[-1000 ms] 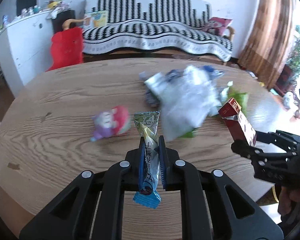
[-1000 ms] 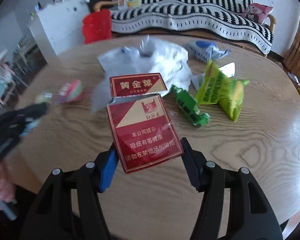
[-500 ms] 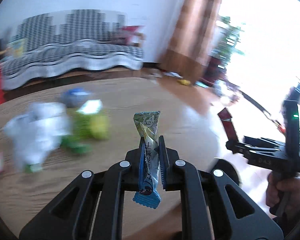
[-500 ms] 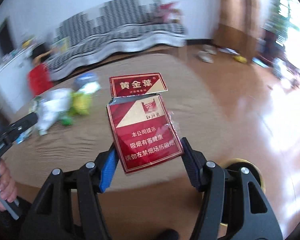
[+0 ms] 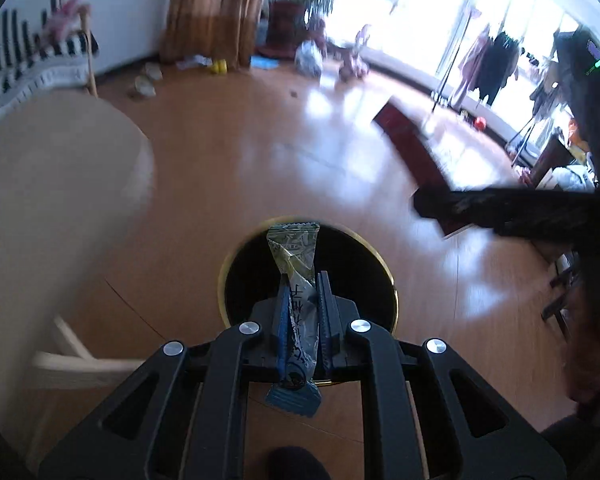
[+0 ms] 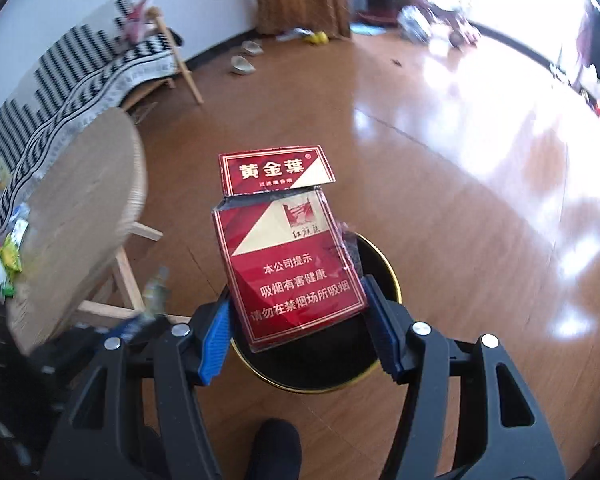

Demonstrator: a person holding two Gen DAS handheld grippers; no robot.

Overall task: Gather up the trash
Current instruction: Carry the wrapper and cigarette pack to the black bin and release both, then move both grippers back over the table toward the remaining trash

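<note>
My left gripper (image 5: pixel 303 303) is shut on a green and blue snack wrapper (image 5: pixel 296 276) and holds it above a black, gold-rimmed trash bin (image 5: pixel 240 280) on the floor. My right gripper (image 6: pixel 298 316) is shut on a red cigarette pack (image 6: pixel 288 256) with its lid flipped open, held over the same bin (image 6: pixel 374 256). The right gripper also shows blurred at the right of the left wrist view (image 5: pixel 500 208), with the pack (image 5: pixel 404 136).
The round wooden table (image 6: pixel 80 200) stands to the left, with remaining wrappers (image 6: pixel 8 256) at its far edge. A black-and-white striped sofa (image 6: pixel 80 64) is behind it. Shiny wooden floor (image 6: pixel 460 160) spreads to the right. My shoe tip (image 6: pixel 276 448) is below.
Both grippers swung away from the table to the right and down, each carrying its item, and now hang over the bin on the floor.
</note>
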